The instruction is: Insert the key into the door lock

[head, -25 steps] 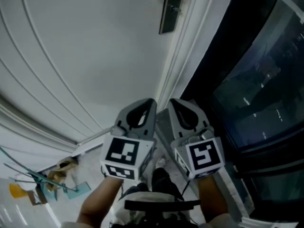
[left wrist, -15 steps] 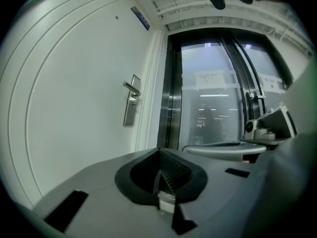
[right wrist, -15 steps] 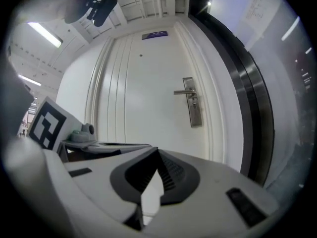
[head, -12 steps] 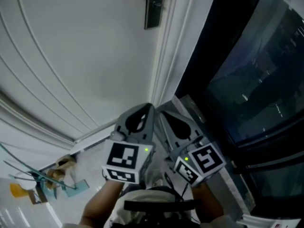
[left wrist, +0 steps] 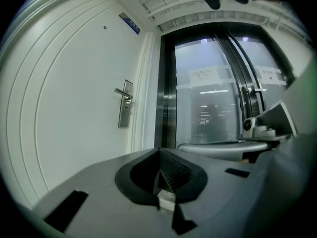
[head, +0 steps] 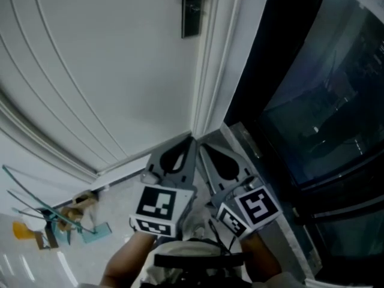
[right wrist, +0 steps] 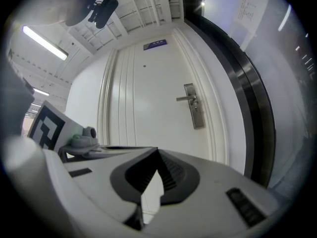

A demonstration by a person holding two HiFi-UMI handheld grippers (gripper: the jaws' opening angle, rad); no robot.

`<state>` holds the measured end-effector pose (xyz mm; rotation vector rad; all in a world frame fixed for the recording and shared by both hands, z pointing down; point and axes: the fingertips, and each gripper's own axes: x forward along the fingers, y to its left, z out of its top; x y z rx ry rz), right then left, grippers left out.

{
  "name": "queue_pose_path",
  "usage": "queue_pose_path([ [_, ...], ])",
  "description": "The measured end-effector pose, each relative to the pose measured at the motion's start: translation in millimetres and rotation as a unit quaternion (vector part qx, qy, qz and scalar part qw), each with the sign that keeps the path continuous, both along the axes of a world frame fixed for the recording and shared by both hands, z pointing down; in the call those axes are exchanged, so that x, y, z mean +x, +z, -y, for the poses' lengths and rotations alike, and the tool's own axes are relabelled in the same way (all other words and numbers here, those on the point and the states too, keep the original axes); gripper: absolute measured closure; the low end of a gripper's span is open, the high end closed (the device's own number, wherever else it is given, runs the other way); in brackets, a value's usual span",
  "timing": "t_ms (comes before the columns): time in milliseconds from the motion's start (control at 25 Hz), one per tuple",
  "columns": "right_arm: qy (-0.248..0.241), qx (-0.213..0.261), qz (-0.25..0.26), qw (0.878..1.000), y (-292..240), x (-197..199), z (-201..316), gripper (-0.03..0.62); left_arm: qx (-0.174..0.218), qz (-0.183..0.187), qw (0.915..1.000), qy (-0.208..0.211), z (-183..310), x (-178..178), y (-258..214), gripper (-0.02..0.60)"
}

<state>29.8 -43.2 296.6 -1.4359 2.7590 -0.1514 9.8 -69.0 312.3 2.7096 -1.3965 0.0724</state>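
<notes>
A white door [head: 108, 71] carries a metal lock plate with a lever handle [head: 191, 11] at the top of the head view. Both grippers are low in that view, side by side and pointing level at the door's right edge. My left gripper [head: 191, 139] has its jaws together with nothing between them. My right gripper [head: 200, 145] is likewise shut and empty. The lock plate [left wrist: 125, 110] appears far ahead and to the left in the left gripper view. In the right gripper view the lock plate [right wrist: 197, 114] stands ahead, right of centre. No key shows in any view.
A dark glass panel in a black frame [head: 312, 101] stands to the right of the white door frame [head: 213, 59]. Scraps of litter [head: 54, 224] lie on the floor at the lower left. The person's forearms are behind the grippers.
Both grippers have moved forward toward the foot of the door frame. The right gripper has rolled, so two faces of its marker cube now show.
</notes>
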Motion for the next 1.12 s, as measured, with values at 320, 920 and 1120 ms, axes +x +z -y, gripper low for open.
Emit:
queue_pose_path([
  [320, -0.008, 0.01, -0.002, 1.0, 0, 6, -9, 0.589, -0.006, 0.0, 0.9998, -0.017, -12, 0, 1, 0.572],
  [920, 0.006, 0.008, -0.022, 1.0, 6, 18, -10, 0.589, -0.006, 0.01, 0.9997, -0.02, -17, 8, 10, 0.572],
  [1120, 0.008, 0.014, -0.024, 1.0, 7, 19, -7, 0.588, -0.006, 0.011, 0.9997, -0.02, -15, 9, 11, 0.572],
])
